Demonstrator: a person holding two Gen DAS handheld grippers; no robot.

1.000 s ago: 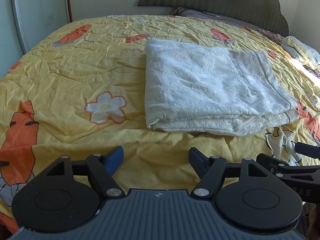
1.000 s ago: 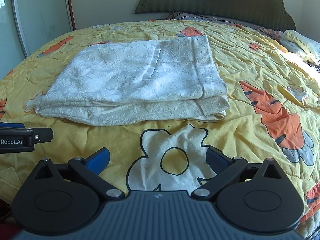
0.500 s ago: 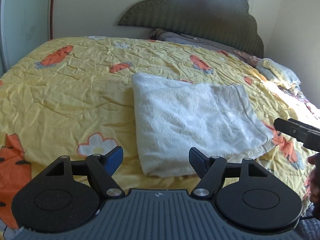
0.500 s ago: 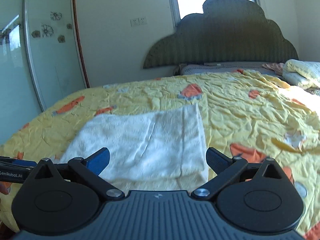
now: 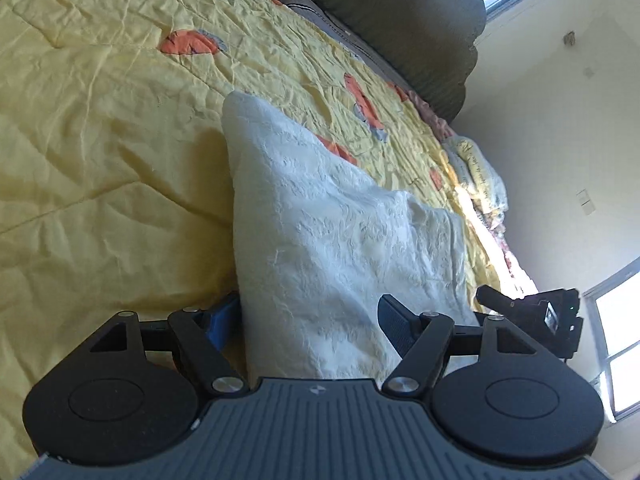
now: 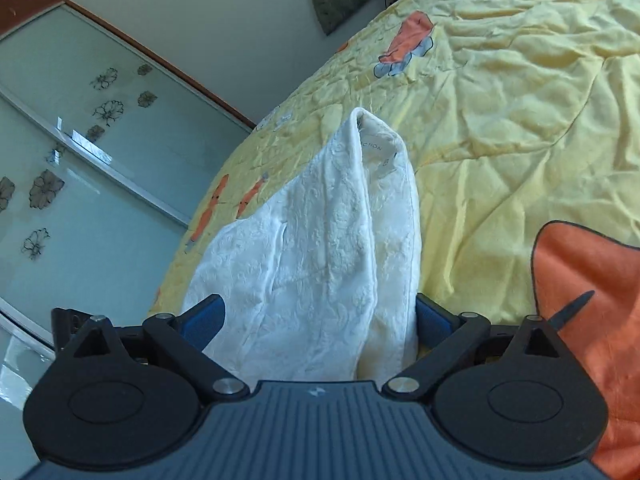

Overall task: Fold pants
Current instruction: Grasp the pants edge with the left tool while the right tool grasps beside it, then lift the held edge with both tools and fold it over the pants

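Observation:
The folded white textured pants [image 5: 340,248] lie on the yellow bedspread [image 5: 100,140]. My left gripper [image 5: 308,320] is tilted on its side with its jaws wide open around the near left edge of the pants; one blue pad [image 5: 222,316] is partly under the cloth. My right gripper [image 6: 318,320] is also rolled sideways, jaws open, with the near right end of the pants [image 6: 320,240] between its pads. A label shows at the far corner [image 6: 378,148]. The right gripper shows at the right of the left wrist view [image 5: 532,308].
The yellow spread [image 6: 520,100] has orange carrot prints. A dark green headboard [image 5: 400,12] stands at the far end, with folded bedding [image 5: 476,176] beside it. Glass wardrobe doors [image 6: 80,140] stand on the left side. A window [image 5: 616,340] is at the right.
Both grippers have moved forward and rolled sideways. Each now has an end of the folded pants between its open jaws; earlier they hovered short of the pants.

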